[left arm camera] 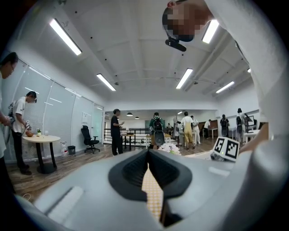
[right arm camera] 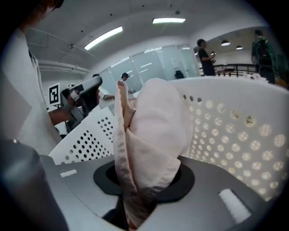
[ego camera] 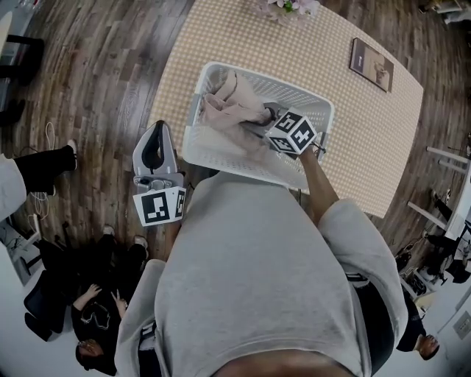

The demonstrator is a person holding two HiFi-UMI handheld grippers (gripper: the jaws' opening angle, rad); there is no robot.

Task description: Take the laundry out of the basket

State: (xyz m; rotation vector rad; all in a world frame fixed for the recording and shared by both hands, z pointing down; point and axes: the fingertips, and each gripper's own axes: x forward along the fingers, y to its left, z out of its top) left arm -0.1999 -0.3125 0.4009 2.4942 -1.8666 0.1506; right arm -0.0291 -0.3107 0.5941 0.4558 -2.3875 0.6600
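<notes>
A white perforated laundry basket [ego camera: 221, 158] stands on the checked table. A pale pink garment [ego camera: 232, 103] lies bunched in its far left part. My right gripper [ego camera: 266, 115] reaches into the basket from the near right, and its marker cube rides above the basket's inside. In the right gripper view the jaws [right arm camera: 140, 189] are shut on a fold of the pink garment [right arm camera: 153, 135], which rises in front of the basket wall [right arm camera: 235, 131]. My left gripper [ego camera: 159, 129] hangs outside the basket's left wall over the floor. Its jaws [left arm camera: 148, 155] are shut with nothing in them.
The checked table [ego camera: 368, 147] carries a small framed picture [ego camera: 371, 65] at the far right and flowers [ego camera: 287, 7] at the far edge. A person sits on the wooden floor at lower left [ego camera: 96, 316]. Another person's legs [ego camera: 44, 166] stand at left.
</notes>
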